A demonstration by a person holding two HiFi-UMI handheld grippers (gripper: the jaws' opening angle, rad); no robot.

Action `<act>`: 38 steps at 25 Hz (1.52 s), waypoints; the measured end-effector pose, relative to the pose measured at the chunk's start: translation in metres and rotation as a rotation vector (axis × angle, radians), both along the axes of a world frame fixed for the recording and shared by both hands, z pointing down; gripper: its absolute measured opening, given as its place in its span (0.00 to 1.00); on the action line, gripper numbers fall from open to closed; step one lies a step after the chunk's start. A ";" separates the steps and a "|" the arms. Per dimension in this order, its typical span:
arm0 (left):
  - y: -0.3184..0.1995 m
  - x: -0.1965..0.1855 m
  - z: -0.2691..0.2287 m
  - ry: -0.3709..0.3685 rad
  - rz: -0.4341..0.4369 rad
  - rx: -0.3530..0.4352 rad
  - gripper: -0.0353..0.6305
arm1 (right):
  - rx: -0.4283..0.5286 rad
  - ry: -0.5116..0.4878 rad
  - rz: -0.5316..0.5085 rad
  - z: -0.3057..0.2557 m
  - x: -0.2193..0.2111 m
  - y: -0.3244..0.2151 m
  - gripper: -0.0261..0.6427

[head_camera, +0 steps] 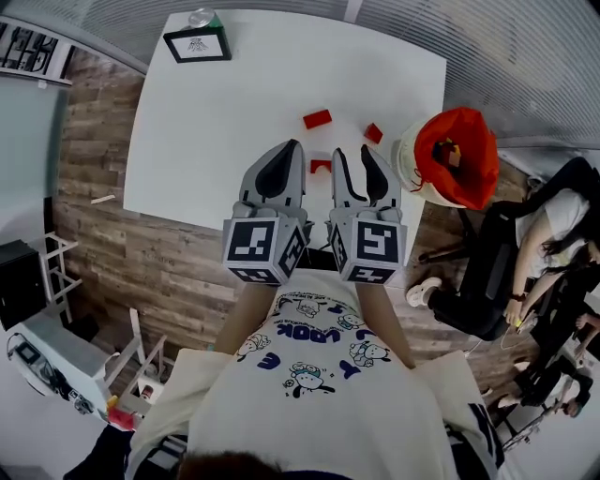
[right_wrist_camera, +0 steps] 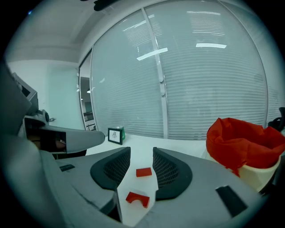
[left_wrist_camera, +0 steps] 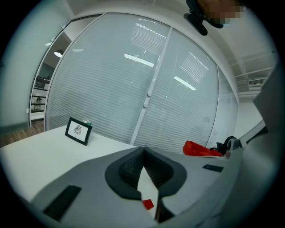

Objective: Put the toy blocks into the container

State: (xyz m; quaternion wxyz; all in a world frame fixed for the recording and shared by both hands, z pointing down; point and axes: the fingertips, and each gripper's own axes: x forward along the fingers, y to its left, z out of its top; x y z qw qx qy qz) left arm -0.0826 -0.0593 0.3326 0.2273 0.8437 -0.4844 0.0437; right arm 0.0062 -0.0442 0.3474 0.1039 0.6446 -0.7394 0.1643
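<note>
At the near edge of the white surface (head_camera: 234,122), the left gripper (head_camera: 291,145) and the right gripper (head_camera: 353,152) sit side by side, both pointing out across it. The left gripper's jaws are clenched tip to tip with nothing between them; through the slit below the tips a bit of red block shows on the surface, though which block cannot be told. The right gripper's jaws stand apart and empty.

Just ahead of the right gripper, slightly toward the left gripper's side, lies a red arch block (head_camera: 321,166), seen low between the right jaws in the right gripper view. Farther ahead of the right gripper, in the same gap, lies a flat red block (head_camera: 317,119). A third red block (head_camera: 373,133) lies ahead of the right gripper's outer jaw.

Off the right gripper's outer side stands the container (head_camera: 405,157), a pale bucket lined with a red bag (head_camera: 459,155), beside the surface's edge. Far ahead of the left gripper, at the back of the surface, a framed picture (head_camera: 197,44) stands with a can (head_camera: 202,17) behind it.
</note>
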 end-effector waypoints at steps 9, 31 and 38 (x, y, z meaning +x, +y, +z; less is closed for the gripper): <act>0.000 -0.014 0.022 -0.014 -0.010 -0.058 0.10 | -0.083 -0.001 -0.018 0.031 -0.016 0.000 0.27; 0.011 -0.036 0.069 -0.031 0.001 -0.172 0.10 | -0.252 0.005 -0.004 0.098 -0.034 0.011 0.33; 0.013 -0.040 0.082 -0.036 0.000 -0.203 0.10 | -0.299 0.012 0.012 0.116 -0.031 0.014 0.37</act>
